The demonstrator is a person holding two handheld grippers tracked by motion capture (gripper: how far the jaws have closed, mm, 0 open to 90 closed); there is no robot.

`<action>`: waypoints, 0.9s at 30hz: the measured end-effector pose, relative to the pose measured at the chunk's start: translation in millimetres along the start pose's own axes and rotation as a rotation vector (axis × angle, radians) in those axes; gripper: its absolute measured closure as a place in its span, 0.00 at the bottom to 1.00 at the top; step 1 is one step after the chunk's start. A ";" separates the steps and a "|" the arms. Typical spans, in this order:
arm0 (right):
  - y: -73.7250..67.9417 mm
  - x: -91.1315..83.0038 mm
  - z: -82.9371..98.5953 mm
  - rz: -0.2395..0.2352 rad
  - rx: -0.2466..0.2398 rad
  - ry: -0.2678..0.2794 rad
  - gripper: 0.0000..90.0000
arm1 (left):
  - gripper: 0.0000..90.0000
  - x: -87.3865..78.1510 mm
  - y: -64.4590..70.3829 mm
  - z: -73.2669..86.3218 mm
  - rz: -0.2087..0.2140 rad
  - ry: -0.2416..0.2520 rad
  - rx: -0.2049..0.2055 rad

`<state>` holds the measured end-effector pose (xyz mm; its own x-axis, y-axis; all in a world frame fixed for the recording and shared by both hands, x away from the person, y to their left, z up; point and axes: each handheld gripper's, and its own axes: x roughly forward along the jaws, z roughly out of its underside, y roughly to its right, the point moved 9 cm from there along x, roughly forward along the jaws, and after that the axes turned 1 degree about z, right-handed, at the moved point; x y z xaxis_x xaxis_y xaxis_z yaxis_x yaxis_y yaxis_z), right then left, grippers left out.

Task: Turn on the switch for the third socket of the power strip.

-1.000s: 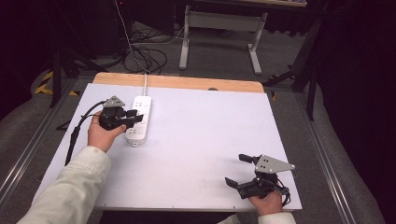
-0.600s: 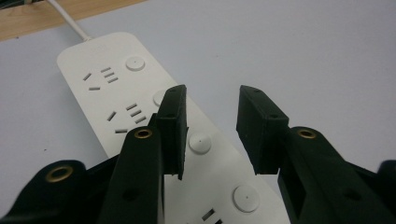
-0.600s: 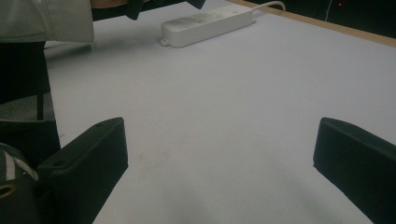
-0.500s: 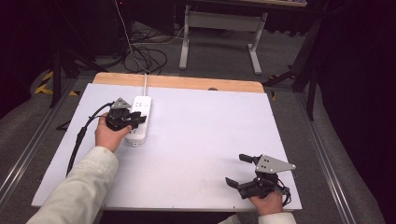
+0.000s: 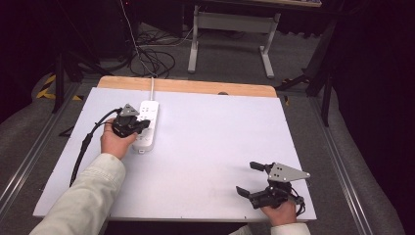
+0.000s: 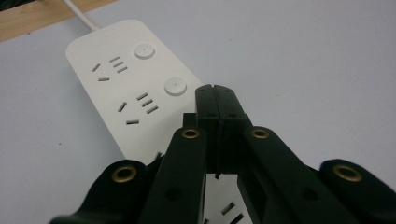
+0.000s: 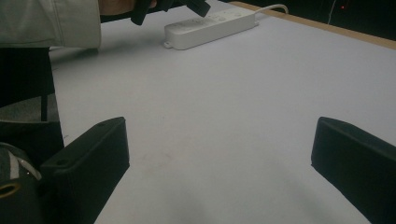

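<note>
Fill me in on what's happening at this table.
A person is working with a hand-held gripper in each hand. The left gripper, its jaws shut, is poised over a white power strip at the far left of the white table, its tip beside the strip's round buttons. Whether it touches the strip is hard to tell. The right gripper rests at the near right edge with its jaws wide open, holding nothing.

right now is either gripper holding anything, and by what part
Nothing is held. The left gripper is shut on itself just above the power strip; the right gripper is open over the bare table.
</note>
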<state>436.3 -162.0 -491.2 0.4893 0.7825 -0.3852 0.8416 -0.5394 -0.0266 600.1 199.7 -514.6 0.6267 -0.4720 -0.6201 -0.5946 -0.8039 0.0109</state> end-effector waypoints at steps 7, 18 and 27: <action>0.2 -0.5 0.1 -0.001 -0.001 0.001 0.05 | 1.00 6.3 2.6 2.4 0.013 -0.013 -0.002; -0.2 0.0 0.4 -0.005 0.003 -0.002 0.05 | 1.00 8.0 2.0 3.2 0.001 -0.021 -0.026; -0.4 0.0 0.3 -0.006 0.003 0.000 0.05 | 1.00 8.7 1.5 3.6 -0.015 -0.023 -0.014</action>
<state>435.9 -161.9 -491.5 0.4844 0.7855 -0.3852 0.8437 -0.5359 -0.0318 602.8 195.8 -522.8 0.6239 -0.4515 -0.6378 -0.5778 -0.8161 0.0125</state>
